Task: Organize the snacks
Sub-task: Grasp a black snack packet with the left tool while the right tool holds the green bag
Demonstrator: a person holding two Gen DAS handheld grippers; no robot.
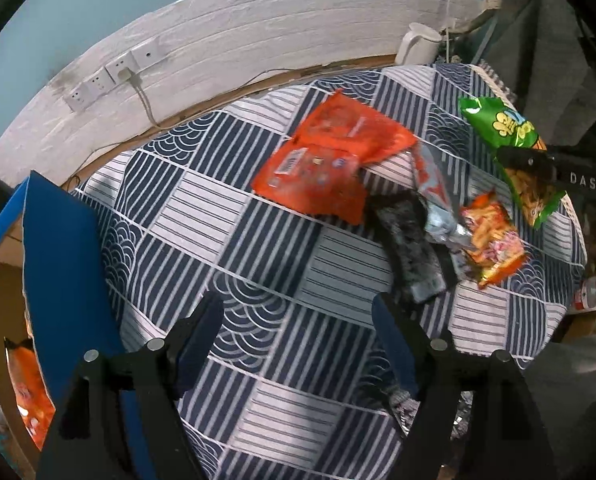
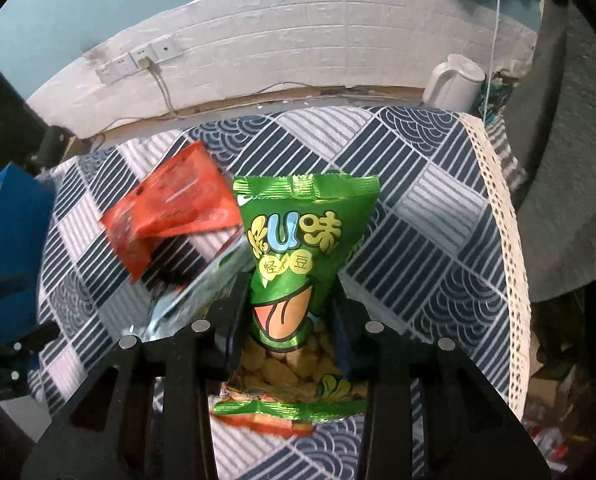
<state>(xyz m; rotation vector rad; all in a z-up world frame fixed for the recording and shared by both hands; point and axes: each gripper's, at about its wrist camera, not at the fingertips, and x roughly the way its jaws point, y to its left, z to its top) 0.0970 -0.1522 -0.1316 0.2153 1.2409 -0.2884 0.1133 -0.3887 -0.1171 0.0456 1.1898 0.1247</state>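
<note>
- The right gripper [image 2: 292,312] is seen clamped on the green bag [image 2: 298,240]; the bag is pinched at its waist between the two black fingers [image 2: 234,304], with its printed top fanned out ahead and its lower end, printed with beans, hanging back between the finger arms.
- From the left wrist view, the green bag [image 1: 509,148] is seen held over the far right part of the table, with the right gripper [image 1: 533,164] closed across its middle.
- The left gripper [image 1: 298,316] is held over the tablecloth [image 1: 238,240] with its jaws wide apart and nothing between them.
- A large orange bag [image 1: 329,160] is laid near the middle of the table, toward the wall.
- A silver packet [image 1: 433,196] is laid just right of the orange bag, with one end overlapped by it.
- A dark packet [image 1: 405,244] is laid beside and partly under the silver one; the print cannot be read through the blur.
- A small orange-yellow bag [image 1: 493,240] is laid at the right, touching the silver packet's near end.
- A blue box [image 1: 58,264] is stood at the left table edge with its flap raised; an orange packet [image 1: 28,392] is seen inside it.
- A white kettle [image 1: 417,44] is stood at the far right corner by the wall, and a socket strip [image 1: 114,72] with one plug is fixed to the white wall.
</note>
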